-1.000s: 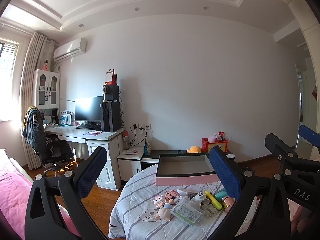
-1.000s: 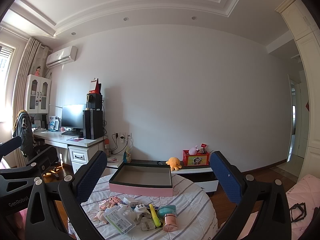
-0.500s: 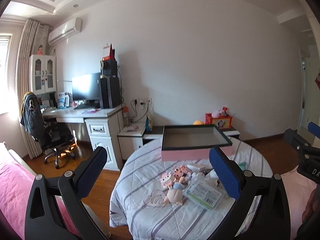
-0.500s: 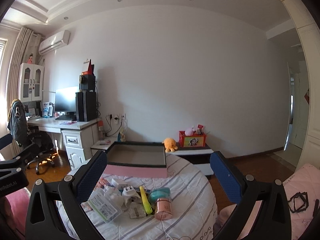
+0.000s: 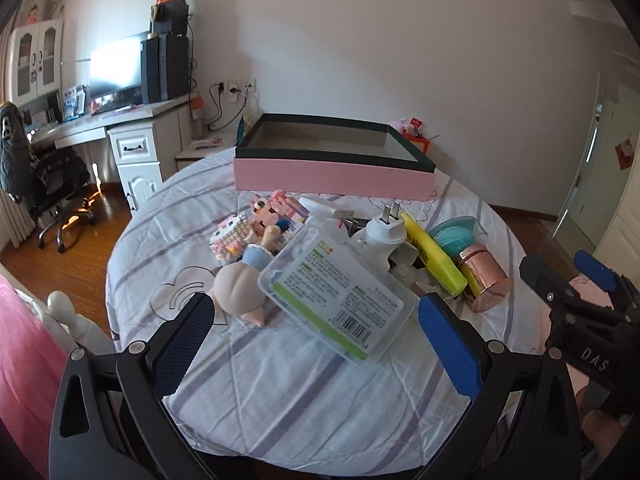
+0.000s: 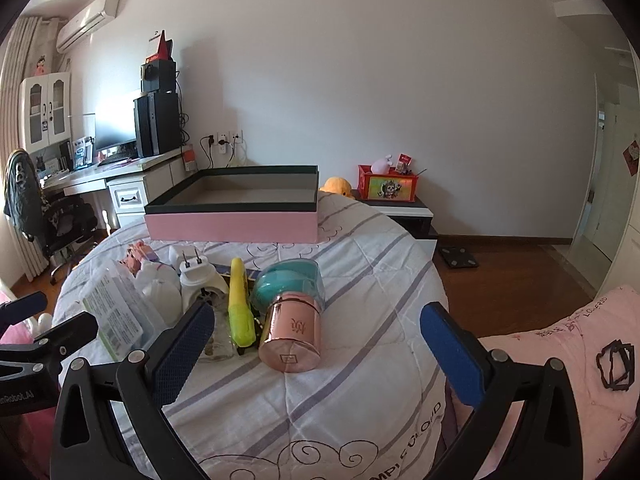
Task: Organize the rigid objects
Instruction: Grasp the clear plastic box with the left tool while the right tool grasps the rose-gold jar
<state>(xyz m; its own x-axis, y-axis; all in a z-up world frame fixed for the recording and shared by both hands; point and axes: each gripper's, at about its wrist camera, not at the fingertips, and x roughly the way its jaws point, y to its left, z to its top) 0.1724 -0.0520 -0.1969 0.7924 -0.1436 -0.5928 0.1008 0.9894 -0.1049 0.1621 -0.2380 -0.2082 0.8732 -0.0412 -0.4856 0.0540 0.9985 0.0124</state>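
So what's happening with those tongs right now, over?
Left tongs and right tongs open, empty. Clutter piled before the pink box, nothing boxed. Rose-gold jar nearest the right tongs.

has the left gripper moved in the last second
Yes. The left gripper has tipped down and come in toward the table: the pink box, once low in its view, now sits higher and larger, and the clear plastic case lies just ahead of its open fingers.

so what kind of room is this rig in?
Most likely a home bedroom or study: a round table under a striped quilt, a computer desk with an office chair, and a wall air conditioner.
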